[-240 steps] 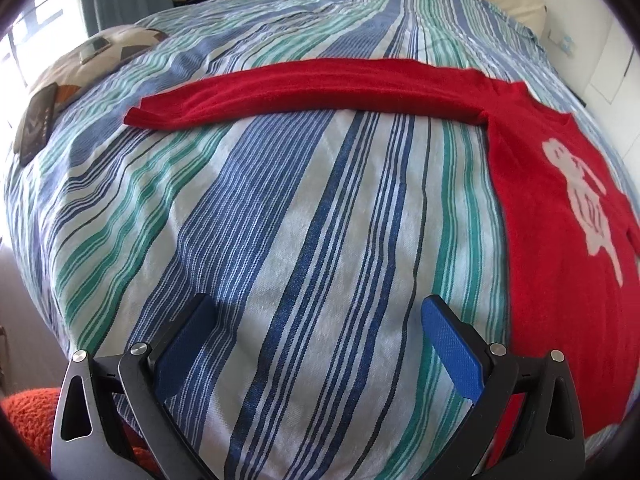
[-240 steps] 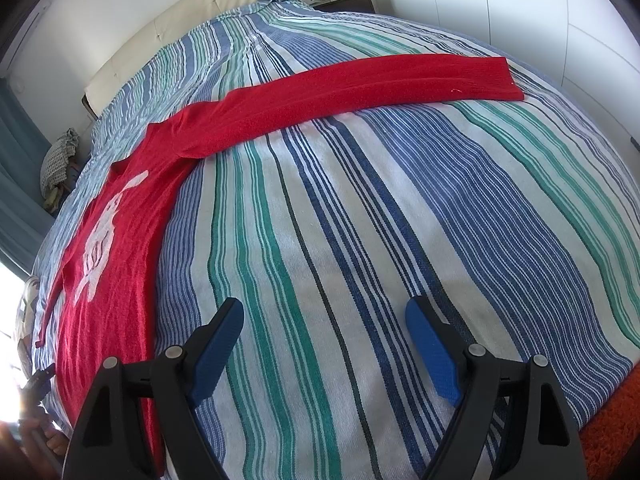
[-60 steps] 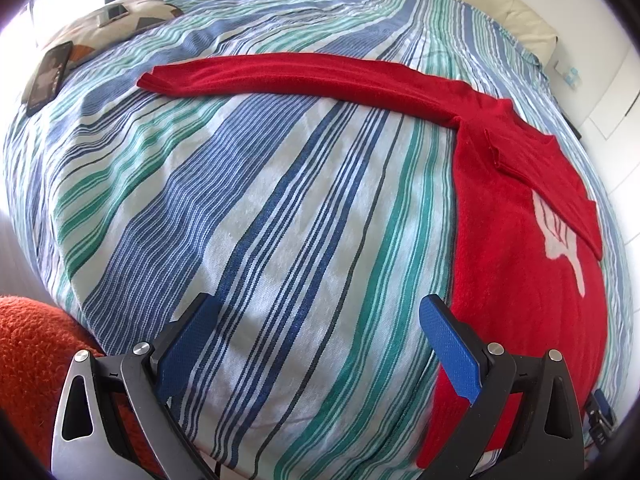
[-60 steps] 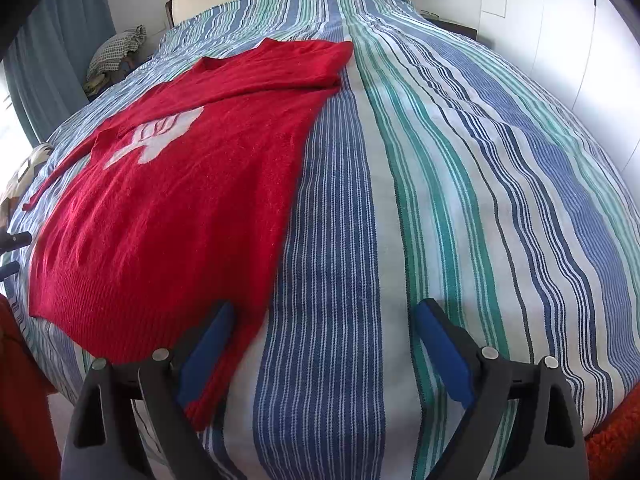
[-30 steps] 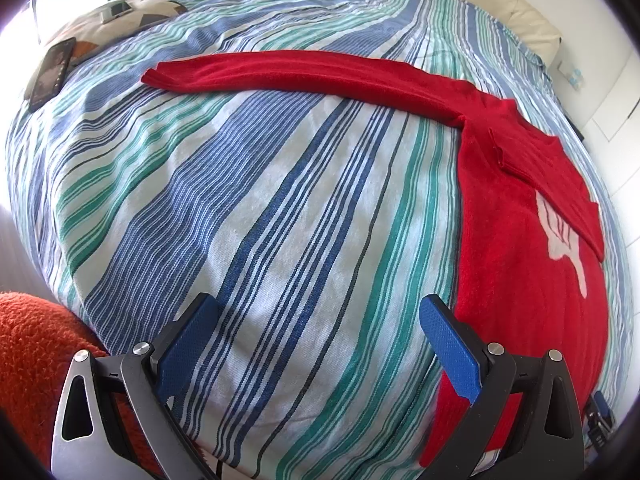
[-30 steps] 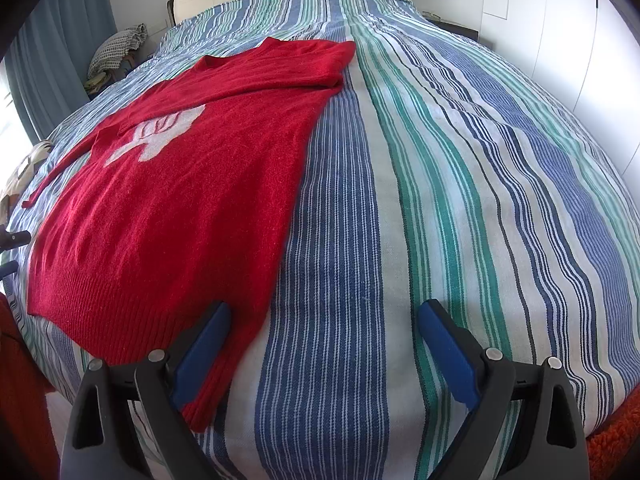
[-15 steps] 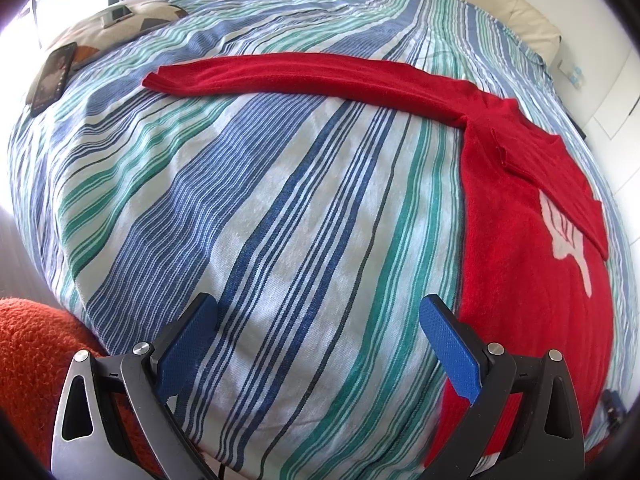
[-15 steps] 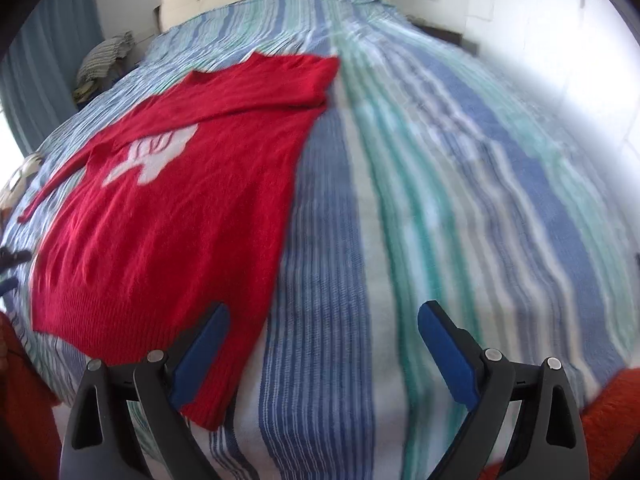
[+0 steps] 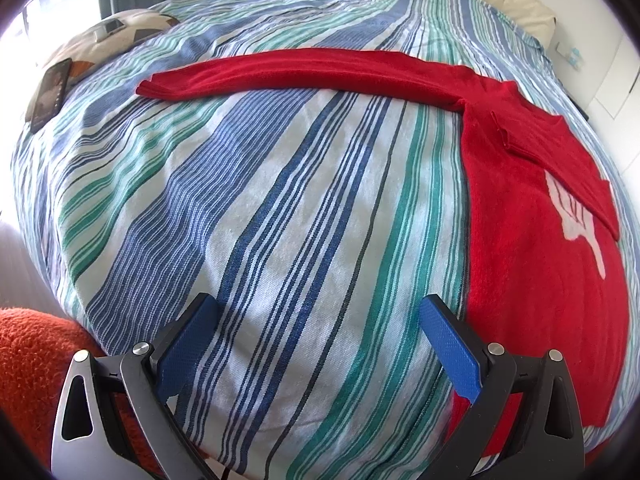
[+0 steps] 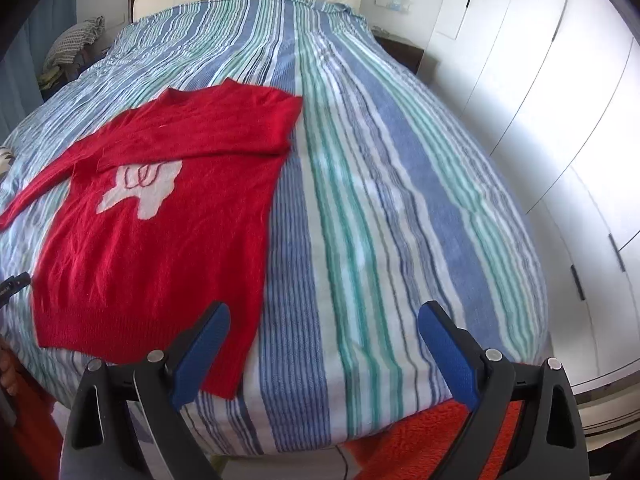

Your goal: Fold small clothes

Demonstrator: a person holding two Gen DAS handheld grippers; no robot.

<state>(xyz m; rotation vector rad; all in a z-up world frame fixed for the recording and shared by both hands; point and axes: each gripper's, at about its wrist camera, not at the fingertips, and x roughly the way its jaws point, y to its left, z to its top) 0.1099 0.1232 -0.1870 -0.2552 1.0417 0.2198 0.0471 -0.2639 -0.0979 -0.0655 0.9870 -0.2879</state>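
Note:
A red sweater [image 9: 532, 248] with a white print lies flat on the striped bed. One sleeve [image 9: 304, 72] stretches out to the left in the left wrist view. The other sleeve [image 10: 200, 136] is folded across the chest in the right wrist view, above the white print [image 10: 140, 188]. My left gripper [image 9: 320, 344] is open and empty, above the bed's near edge, left of the sweater's hem. My right gripper [image 10: 324, 352] is open and empty, above the near edge, with its left finger [image 10: 200, 356] over the hem corner.
The striped bedspread [image 10: 380, 200] covers the bed. A patterned pillow [image 9: 120, 36] and a dark phone [image 9: 50, 94] lie at its far left. An orange rug [image 9: 28, 360] lies on the floor below. White wardrobe doors [image 10: 560, 80] stand at the right.
The right sleeve, stretched out eight seconds ago, now lies folded across the chest. My right gripper has pulled back and swung right over the last second. The left gripper has barely moved.

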